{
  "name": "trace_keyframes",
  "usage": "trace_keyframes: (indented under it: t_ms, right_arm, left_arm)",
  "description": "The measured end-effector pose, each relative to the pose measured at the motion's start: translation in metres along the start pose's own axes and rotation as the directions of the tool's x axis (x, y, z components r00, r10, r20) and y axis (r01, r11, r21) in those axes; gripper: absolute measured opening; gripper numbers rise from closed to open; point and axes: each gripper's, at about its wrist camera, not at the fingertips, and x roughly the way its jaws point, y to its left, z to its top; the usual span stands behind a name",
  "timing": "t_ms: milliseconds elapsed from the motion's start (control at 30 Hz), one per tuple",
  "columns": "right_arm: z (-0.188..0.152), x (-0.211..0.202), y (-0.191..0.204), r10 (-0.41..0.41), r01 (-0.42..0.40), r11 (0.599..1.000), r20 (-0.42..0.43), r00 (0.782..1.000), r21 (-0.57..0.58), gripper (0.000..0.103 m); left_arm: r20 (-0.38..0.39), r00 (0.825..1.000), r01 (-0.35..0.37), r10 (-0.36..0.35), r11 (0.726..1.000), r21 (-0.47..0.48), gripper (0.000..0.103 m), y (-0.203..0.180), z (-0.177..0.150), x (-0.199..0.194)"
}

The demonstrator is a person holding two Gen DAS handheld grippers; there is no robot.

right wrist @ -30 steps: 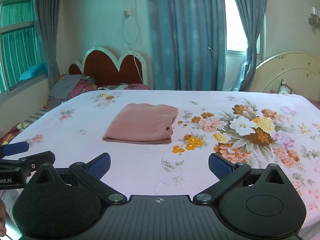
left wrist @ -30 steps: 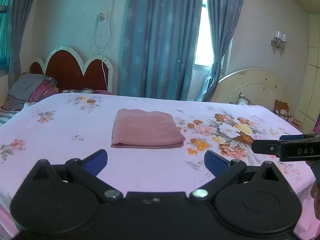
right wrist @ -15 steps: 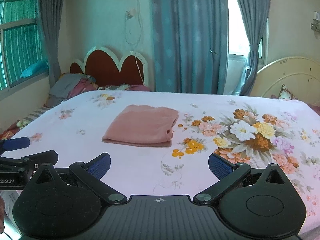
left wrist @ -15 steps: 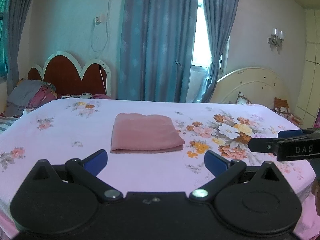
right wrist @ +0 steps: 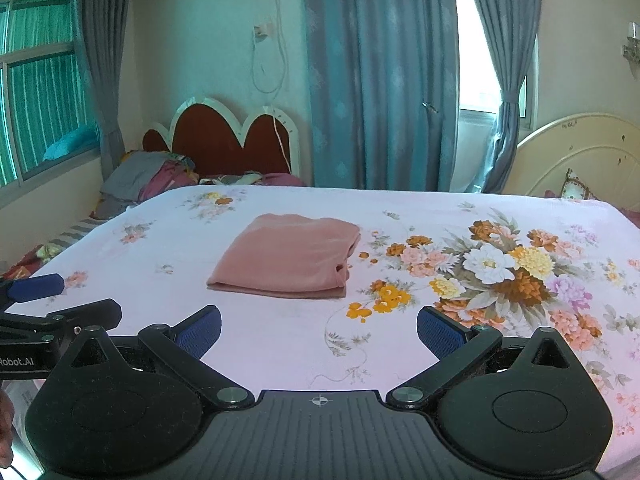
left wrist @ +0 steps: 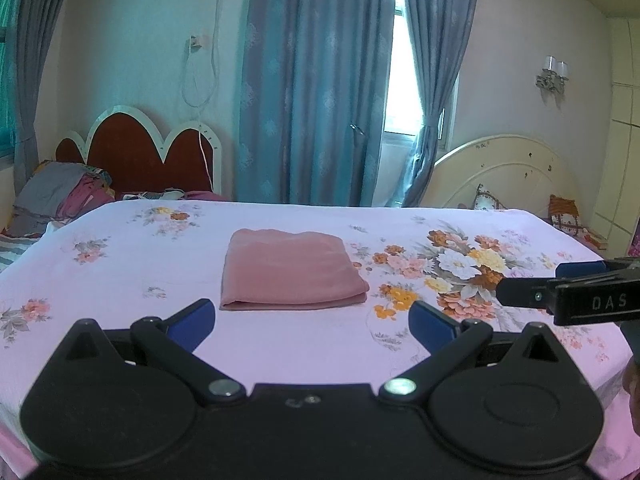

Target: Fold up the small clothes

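The room is lit softly by daylight from the window (left wrist: pixel 404 92) between the curtains (left wrist: pixel 320 80), where glare is blown out. Straight lines are bowed at the fisheye edges; corners are vignetted dark.

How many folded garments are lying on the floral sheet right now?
1. A pink folded garment lies near the middle of the bedsheet, ahead of both open grippers. The clothes pile by the red headboard sits off the sheet and could hide more.
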Motion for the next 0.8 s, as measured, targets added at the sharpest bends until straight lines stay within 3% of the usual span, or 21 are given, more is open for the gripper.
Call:
trace_keyframes:
  t_ms: [800]
  right_arm:
    - [-0.0051, -0.002, 0.0015, -0.005, 0.005, 1.0, -0.002, 1.0, -0.002, 0.103]
  left_arm:
    - [-0.007, 1.0, 0.004, -0.004, 1.0, 0.005, 0.103, 0.005, 0.0016, 0.0015]
